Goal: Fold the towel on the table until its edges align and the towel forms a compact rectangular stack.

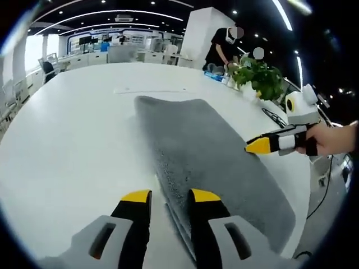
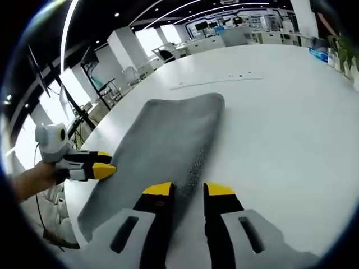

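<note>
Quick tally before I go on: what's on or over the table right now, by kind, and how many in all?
Towel: 1, grey, lying folded long on the white table
Grippers: 2, left gripper and right gripper, both at the towel's near edge
Potted plant: 1, at the table's far side
Total: 4

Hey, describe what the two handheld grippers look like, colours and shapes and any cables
Each gripper has two black jaws with yellow tips on a grey body with slotted openings: the left gripper and the right gripper. From the side, the right gripper shows a white band behind its yellow tip. A black cable hangs below it.
</note>
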The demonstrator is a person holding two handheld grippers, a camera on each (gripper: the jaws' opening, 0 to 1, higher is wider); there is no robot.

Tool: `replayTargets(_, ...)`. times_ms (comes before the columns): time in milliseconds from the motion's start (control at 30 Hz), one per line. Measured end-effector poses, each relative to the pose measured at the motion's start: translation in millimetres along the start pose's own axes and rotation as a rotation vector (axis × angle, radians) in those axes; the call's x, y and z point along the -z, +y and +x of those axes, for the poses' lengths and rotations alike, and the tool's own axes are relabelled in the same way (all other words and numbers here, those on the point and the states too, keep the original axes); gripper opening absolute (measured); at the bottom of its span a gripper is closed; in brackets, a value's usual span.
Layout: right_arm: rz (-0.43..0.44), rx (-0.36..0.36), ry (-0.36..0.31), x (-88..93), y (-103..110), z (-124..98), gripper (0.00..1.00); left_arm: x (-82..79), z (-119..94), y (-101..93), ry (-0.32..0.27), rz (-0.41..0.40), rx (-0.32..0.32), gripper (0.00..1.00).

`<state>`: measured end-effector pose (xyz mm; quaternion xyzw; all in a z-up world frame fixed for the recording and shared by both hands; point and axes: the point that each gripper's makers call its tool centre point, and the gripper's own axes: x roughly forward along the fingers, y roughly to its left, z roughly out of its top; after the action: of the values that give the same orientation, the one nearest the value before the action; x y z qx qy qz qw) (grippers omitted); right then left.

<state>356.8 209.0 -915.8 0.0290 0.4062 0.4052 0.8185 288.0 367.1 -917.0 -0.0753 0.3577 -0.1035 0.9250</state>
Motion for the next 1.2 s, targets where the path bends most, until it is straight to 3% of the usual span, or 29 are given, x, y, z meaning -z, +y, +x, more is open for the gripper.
replayTargets(67, 0.024, -0.008, 0.018, 3.6, 3, 1, 0.08, -0.4, 2, -8.6, -0.027, -0.047, 0.053, 0.21)
replayTargets(200, 0.061, -0.008, 0.005, 8.0, 3, 2, 0.05, 1.2, 1, -5.3, -0.031, -0.020, 0.016, 0.20)
replayTargets(433, 0.063, -0.008, -0.001, 9.7, 2, -2, 0.01, 1.0, 5, -17.6, -0.009, 0.054, 0.016, 0.15)
replayTargets(667, 0.053, 0.020, -0.009, 14.9, -15, -20, 0.01, 0.8, 15, -40.5, 0.018, 0.097, 0.026, 0.14)
replayTargets(900, 0.071, 0.071, -0.021, 24.0, -44, -46, 0.02, 5.7, 22, -81.5, 0.027, 0.124, 0.060, 0.14)
replayTargets(1100, 0.082, 0.087, -0.027, 32.0, -53, -56, 0.02, 8.9, 24, -96.7, 0.024, 0.111, 0.070, 0.14)
replayTargets(1200, 0.091, 0.088, -0.033, 29.3, -56, -55, 0.02, 9.1, 23, -95.5, 0.011, 0.100, 0.062, 0.14)
